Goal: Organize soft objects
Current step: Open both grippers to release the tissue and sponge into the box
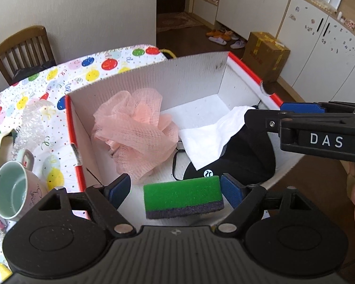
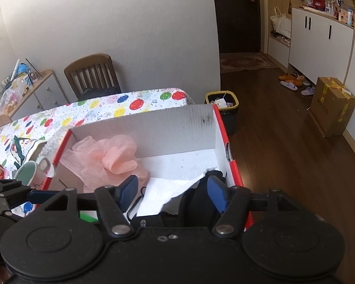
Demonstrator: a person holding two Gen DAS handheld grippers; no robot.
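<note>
Holding my left gripper (image 1: 176,190) over the near end of the white corrugated cardboard box with red outer edges (image 1: 153,75), I note its blue-padded fingers (image 1: 232,193) stand apart. The green foam sponge with a dark scouring layer (image 1: 183,196) sits between them; the left pad is clear of it, and whether the right pad touches its end I cannot tell. I judge the sponge is being released or has just been released into the box. To finish this step well, I should keep the fingers spread, lift straight up clear of the near wall, and avoid dragging the sponge out with the pad.

My right gripper (image 2: 172,195) hangs over the right side of the same box, fingers apart, with nothing clamped. Directly below it lie a crumpled white paper towel (image 2: 163,194) and a black fabric item with a small white logo (image 1: 243,161), the towel draped partly across the fabric.

Condition of the task items: the sponge looks intact and square-edged, green face up, and should spring back after handling. A pink mesh bath pouf (image 1: 135,132), loose and ruffled, occupies the left part of the box against the wall. All four soft items are inside the box.

Outside it, on the bench covered by a balloon-print cloth (image 1: 87,71), remain a pale green-lined mug (image 1: 11,191) on its side and some clear bubble wrap (image 1: 33,123), the latter plausibly still to be sorted.
</note>
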